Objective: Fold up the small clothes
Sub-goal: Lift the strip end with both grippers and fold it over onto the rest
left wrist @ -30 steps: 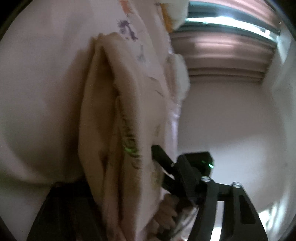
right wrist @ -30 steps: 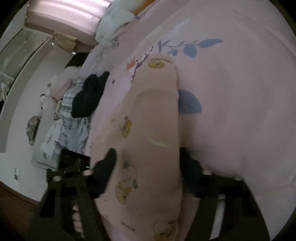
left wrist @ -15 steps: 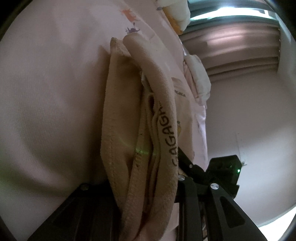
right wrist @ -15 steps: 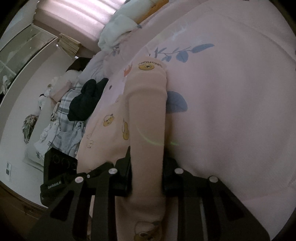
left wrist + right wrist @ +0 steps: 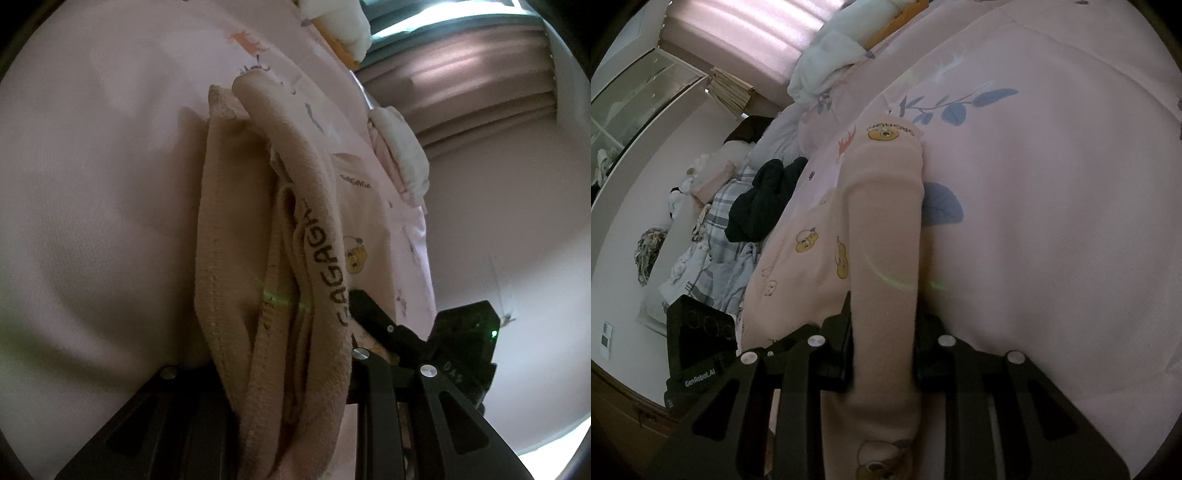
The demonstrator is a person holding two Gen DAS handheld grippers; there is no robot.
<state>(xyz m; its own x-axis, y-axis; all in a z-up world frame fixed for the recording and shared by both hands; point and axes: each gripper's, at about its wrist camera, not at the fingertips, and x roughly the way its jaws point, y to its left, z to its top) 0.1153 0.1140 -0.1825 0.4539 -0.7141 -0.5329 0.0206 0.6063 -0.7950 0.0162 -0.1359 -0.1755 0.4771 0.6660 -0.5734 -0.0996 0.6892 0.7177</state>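
A small peach-coloured garment with yellow cartoon prints lies on a pink bedspread (image 5: 1052, 184). My left gripper (image 5: 288, 369) is shut on its bunched waistband (image 5: 317, 258), which bears dark lettering; the folds rise between the jaws. My right gripper (image 5: 884, 354) is shut on a rolled fold of the same garment (image 5: 886, 229), which runs away from me up the bed. The other gripper (image 5: 461, 343) shows at lower right in the left wrist view, and a black gripper body (image 5: 698, 343) stands at lower left in the right wrist view.
A dark garment (image 5: 764, 199) and plaid and pale clothes (image 5: 713, 258) are heaped at the left of the bed. White bedding (image 5: 827, 62) is piled at the far end under a curtain (image 5: 472, 77). The bed's edge drops to a pale wall.
Both grippers closed from open onto the garment. The left wrist rolled, so the waistband now stands clear and sharp between its jaws.
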